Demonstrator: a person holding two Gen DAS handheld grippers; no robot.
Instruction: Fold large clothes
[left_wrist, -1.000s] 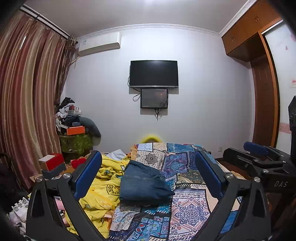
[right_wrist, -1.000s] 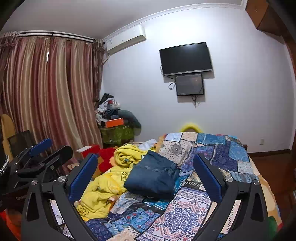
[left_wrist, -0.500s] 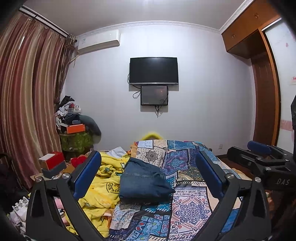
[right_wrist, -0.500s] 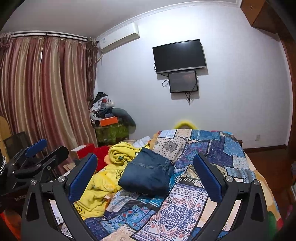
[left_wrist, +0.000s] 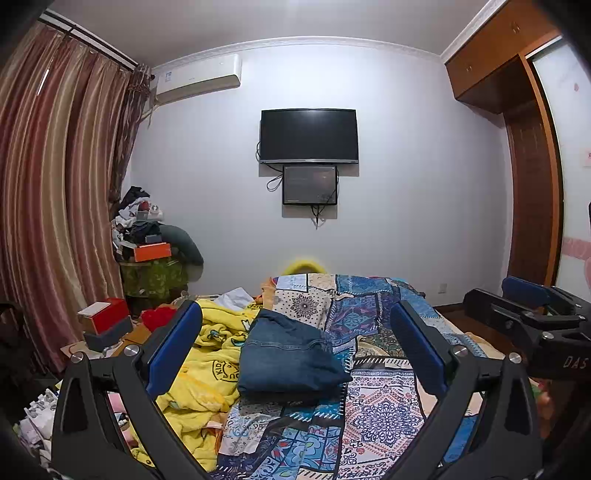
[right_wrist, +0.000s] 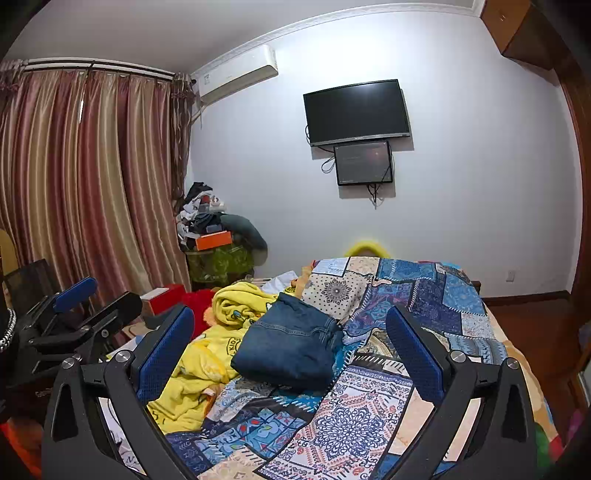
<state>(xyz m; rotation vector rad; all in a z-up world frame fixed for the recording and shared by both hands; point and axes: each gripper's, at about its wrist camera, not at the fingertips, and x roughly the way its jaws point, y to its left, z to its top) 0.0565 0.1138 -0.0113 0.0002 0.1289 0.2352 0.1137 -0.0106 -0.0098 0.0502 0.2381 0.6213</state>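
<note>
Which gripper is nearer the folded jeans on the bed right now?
Neither clearly; both are held back, open and empty. The left gripper faces the folded jeans almost head-on, while the right gripper views them from slightly to their right.

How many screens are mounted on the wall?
2. The large black television hangs high on the far wall. The smaller screen hangs directly below it, with cables dangling underneath. Both appear dark. No other screens are visible on the wall.

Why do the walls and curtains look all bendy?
Left wrist view: the fisheye lens bows the curtains and wardrobe near the edges. Right wrist view: the TV tilts, and the corners go dark. Both are sharp, with no glare.
</note>
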